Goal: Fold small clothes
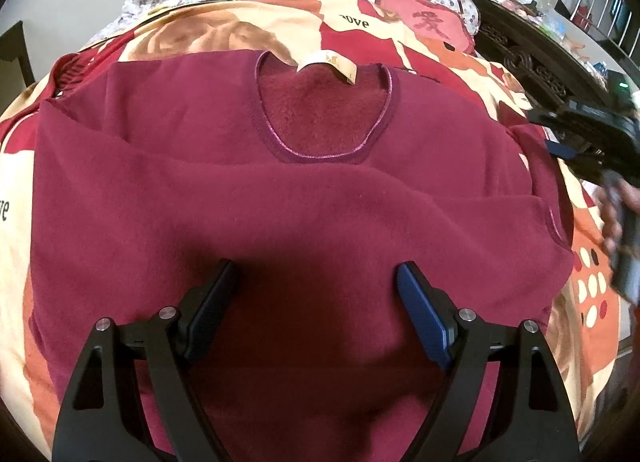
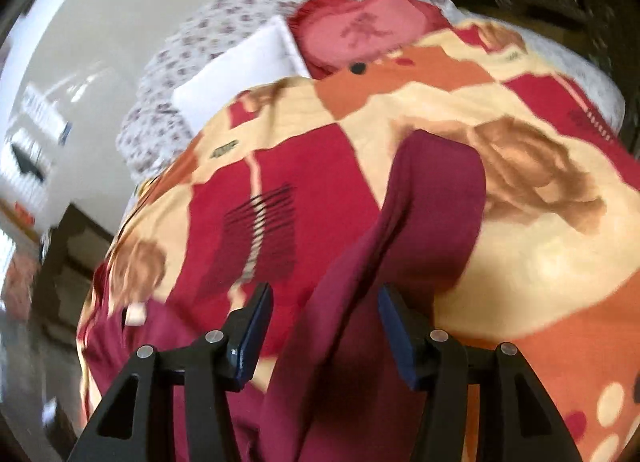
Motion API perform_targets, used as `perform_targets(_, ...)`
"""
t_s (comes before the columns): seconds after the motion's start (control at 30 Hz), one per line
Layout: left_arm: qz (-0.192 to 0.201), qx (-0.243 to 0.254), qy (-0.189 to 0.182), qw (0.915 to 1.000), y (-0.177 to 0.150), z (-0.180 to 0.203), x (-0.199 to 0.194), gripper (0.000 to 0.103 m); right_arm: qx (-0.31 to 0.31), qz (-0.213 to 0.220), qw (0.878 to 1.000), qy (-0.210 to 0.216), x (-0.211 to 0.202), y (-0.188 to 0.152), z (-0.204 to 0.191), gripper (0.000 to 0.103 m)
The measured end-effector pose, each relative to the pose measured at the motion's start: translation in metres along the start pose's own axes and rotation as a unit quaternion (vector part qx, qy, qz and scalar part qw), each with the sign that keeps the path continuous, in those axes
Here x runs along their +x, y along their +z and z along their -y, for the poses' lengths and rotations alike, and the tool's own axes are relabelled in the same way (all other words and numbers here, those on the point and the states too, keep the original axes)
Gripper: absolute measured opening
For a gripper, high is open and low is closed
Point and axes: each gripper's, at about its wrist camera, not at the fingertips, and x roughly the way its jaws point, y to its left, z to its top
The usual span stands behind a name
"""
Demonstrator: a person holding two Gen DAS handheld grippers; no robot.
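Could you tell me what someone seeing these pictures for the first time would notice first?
The maroon top lies spread flat on the patterned blanket, neckline and cream label facing up. The open left tool hovers over its middle. In the blurred right view, a maroon sleeve runs between the right tool fingers.

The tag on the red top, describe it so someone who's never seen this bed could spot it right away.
On the patterned blanket lies a dark red top, spread flat. At the back of its round neckline, a small cream tag folds outward, the only pale piece on the red garment.
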Motion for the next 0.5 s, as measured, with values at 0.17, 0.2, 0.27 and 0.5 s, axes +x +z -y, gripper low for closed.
perform_targets(0.17,-0.004,-0.001,-0.005,1.0000,0.001,-0.001,-0.002,0.083,-0.008,-0.015,1.000,-0.014,0.023,0.021,0.006,0.038)
perform_targets(0.2,-0.005,-0.002,-0.006,1.0000,0.001,-0.001,-0.002,0.083,-0.013,-0.020,1.000,-0.016,0.026,0.022,0.007,0.018)
perform_targets(0.27,-0.008,-0.005,-0.009,0.9999,0.002,-0.002,-0.004,0.083,-0.017,-0.015,1.000,-0.006,0.024,0.023,0.012,0.008)
perform_targets(0.5,-0.001,-0.034,-0.005,0.9994,0.008,-0.033,-0.028,0.083,-0.101,0.049,0.989,0.093,-0.050,0.009,-0.026,0.006)
